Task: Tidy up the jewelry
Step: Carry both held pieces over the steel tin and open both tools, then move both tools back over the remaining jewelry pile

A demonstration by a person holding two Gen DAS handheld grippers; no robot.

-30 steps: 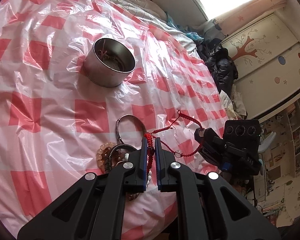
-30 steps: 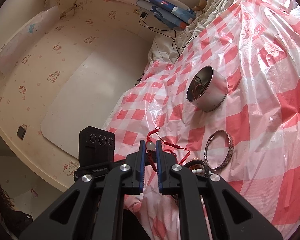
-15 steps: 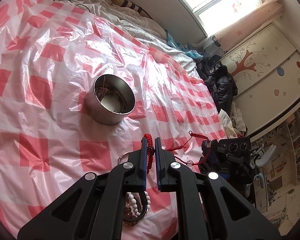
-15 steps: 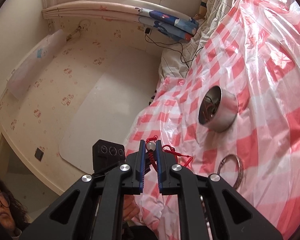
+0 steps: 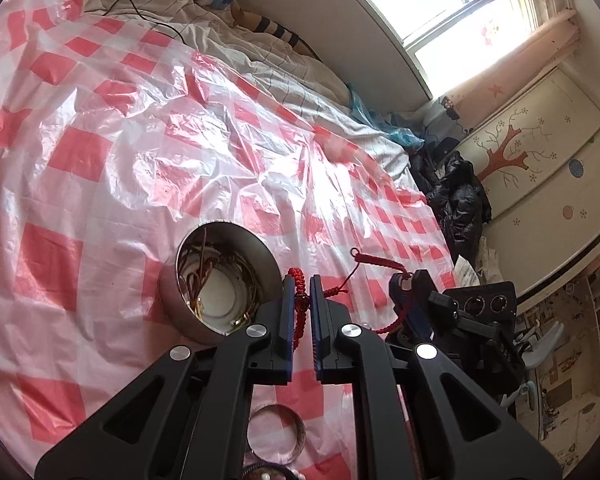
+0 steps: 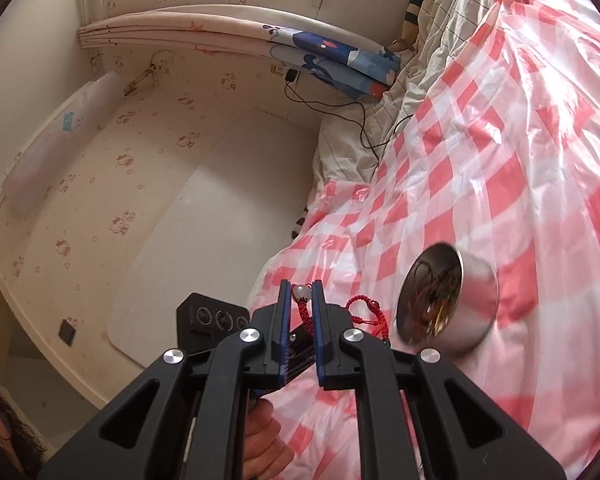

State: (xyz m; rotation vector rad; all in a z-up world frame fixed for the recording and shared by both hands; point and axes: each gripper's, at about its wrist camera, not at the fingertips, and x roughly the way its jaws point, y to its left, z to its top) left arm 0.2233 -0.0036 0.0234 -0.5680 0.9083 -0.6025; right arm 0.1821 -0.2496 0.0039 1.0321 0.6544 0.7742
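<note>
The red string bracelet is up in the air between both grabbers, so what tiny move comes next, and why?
Probably carry the red string bracelet sideways until it hangs above the metal bowl. Both the left gripper and right gripper pinch it, and it sits just beside the bowl's rim.

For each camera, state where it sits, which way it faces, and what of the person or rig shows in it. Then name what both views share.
Left wrist: sits on the left gripper, looking along its fingers down over the checked sheet toward the window; the right gripper shows at right.
Right wrist: sits on the right gripper, looking nearly level toward the wallpapered wall; a hand and the left gripper's camera block show below.
Shared: the red cord bracelet pinched in both grippers, and the steel bowl holding jewelry.
</note>
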